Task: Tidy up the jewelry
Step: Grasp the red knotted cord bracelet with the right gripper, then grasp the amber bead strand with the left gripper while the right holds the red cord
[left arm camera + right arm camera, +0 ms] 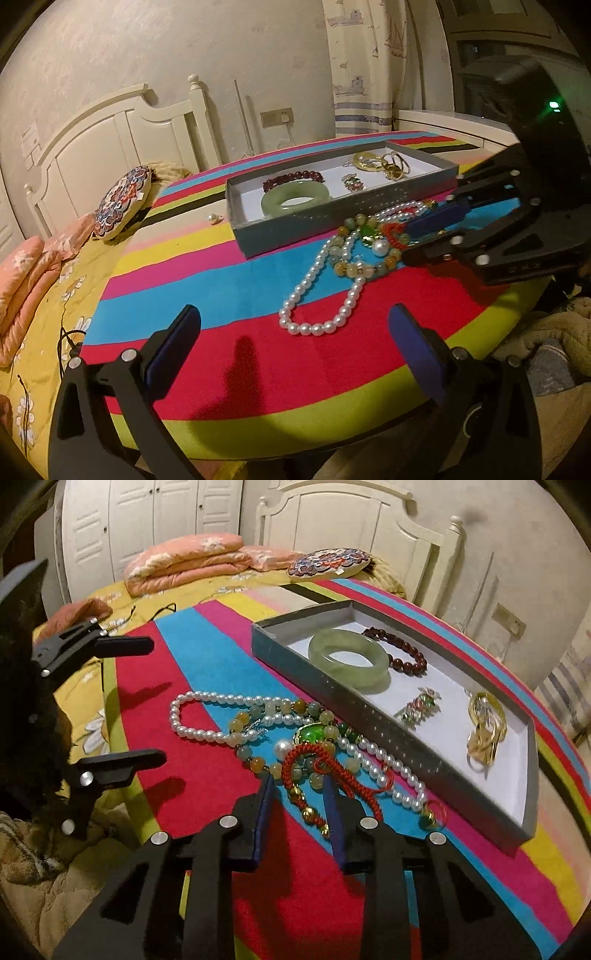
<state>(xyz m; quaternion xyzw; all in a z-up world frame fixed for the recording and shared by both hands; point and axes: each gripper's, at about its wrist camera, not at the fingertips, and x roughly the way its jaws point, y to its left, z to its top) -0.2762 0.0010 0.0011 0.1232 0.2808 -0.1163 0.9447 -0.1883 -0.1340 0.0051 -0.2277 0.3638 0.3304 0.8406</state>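
Red cord bracelet (314,764) lies in the jewelry pile on the striped table (207,775), just beside the grey box (369,709). Its long side runs from the big white pearl toward the right tongs (301,797). Those tongs are narrow, with one pad on each side of the cord's near end; I cannot tell if they pinch it. The pearl necklace (317,295) stretches long from the box toward the left tongs (291,347), which are wide with nothing in them. A green bangle (295,197) lies flat in the box.
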